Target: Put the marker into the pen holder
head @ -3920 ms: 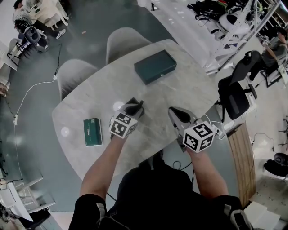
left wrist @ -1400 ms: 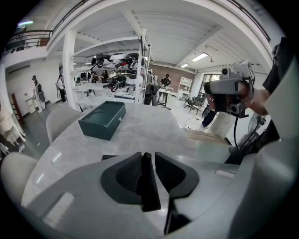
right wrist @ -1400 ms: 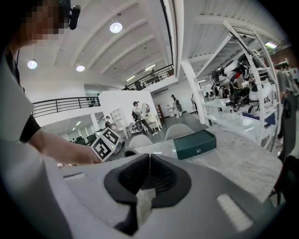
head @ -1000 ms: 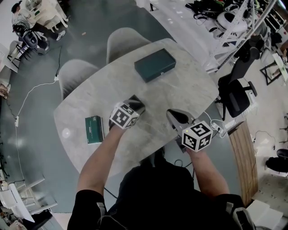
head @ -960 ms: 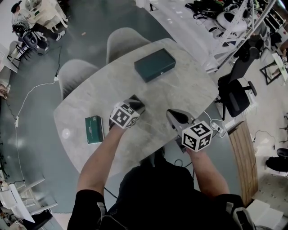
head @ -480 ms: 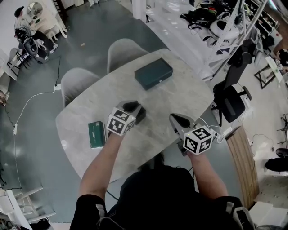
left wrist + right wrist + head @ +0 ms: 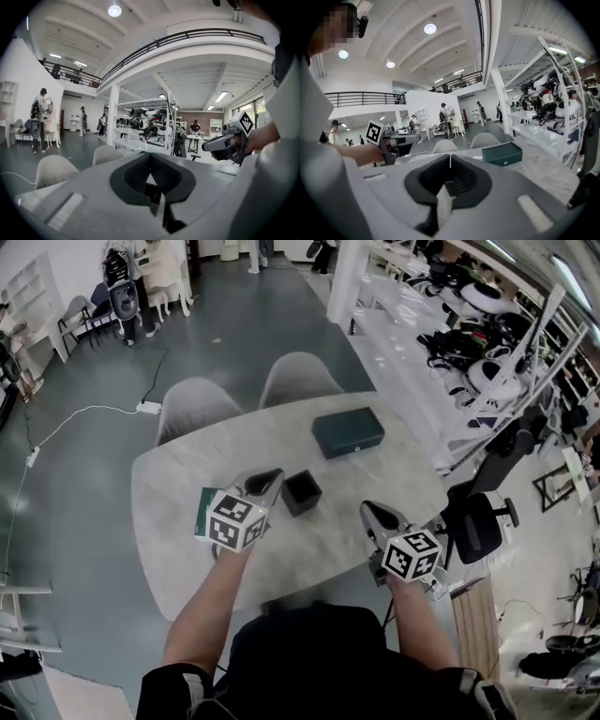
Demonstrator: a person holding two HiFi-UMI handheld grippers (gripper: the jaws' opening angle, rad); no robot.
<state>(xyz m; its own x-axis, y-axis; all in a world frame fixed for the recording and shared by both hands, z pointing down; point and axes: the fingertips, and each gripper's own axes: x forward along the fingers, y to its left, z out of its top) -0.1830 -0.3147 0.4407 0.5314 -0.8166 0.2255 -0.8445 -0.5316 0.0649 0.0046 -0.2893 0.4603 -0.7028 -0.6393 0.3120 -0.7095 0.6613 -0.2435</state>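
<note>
Pale marble table [image 7: 394, 474] in a wide workshop carries the black pen holder [image 7: 301, 493], which stands upright with its square mouth facing up, near the middle of the top and just beside the tips of the left gripper [image 7: 272, 475]. A dark green box [image 7: 348, 432] lies farther off. Both the left gripper and the right gripper [image 7: 371, 512] have their jaws pressed together on nothing I can identify. No view shows the marker clearly, so its long axis cannot be told.
</note>
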